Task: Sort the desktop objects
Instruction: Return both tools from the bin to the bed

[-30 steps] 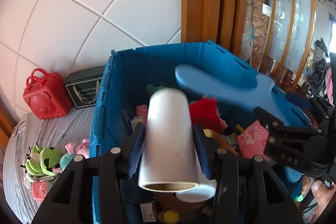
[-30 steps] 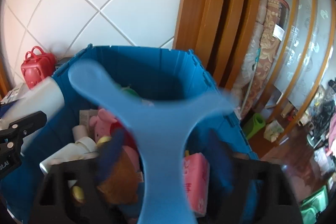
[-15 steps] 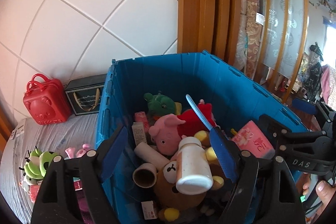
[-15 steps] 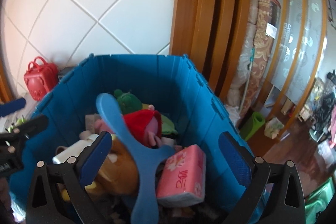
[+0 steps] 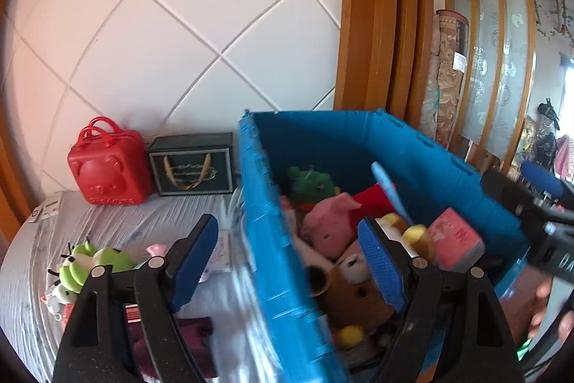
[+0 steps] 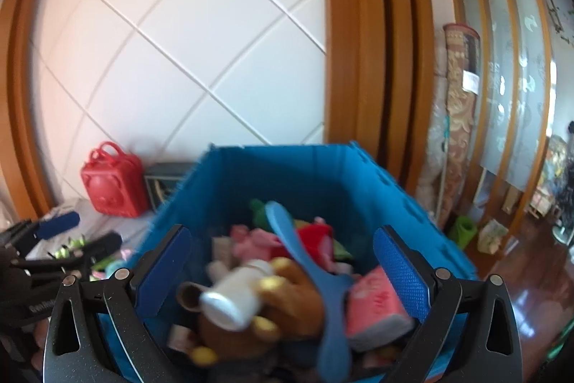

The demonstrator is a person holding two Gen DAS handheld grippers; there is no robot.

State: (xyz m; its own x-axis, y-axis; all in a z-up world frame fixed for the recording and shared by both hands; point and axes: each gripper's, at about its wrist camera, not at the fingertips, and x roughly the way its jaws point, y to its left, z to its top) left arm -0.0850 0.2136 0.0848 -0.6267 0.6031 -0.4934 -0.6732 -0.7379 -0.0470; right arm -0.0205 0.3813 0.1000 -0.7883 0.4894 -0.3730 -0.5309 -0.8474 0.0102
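A blue bin (image 5: 265, 239) stands on a grey cloth and holds soft toys. In the right wrist view a white bottle (image 6: 233, 300) lies on a brown bear (image 6: 287, 297), beside a flat blue plastic piece (image 6: 305, 261) and a pink tissue pack (image 6: 376, 304). My left gripper (image 5: 287, 228) is open and empty, its fingers straddling the bin's left wall from above. My right gripper (image 6: 282, 236) hangs open and empty over the bin (image 6: 287, 174). The blue piece (image 5: 391, 196) and the tissue pack (image 5: 455, 239) also show in the left wrist view.
On the cloth left of the bin lie a green frog plush (image 5: 93, 264), small pink toys and a maroon item (image 5: 193, 329). A red case (image 5: 107, 167), a dark gift box (image 5: 192, 167) and a remote (image 5: 48, 205) sit by the tiled wall. A wooden door frame rises behind the bin.
The left gripper let go of the white bottle and the right let go of the blue piece; both now lie in the bin. Both grippers opened, and the left has shifted left.
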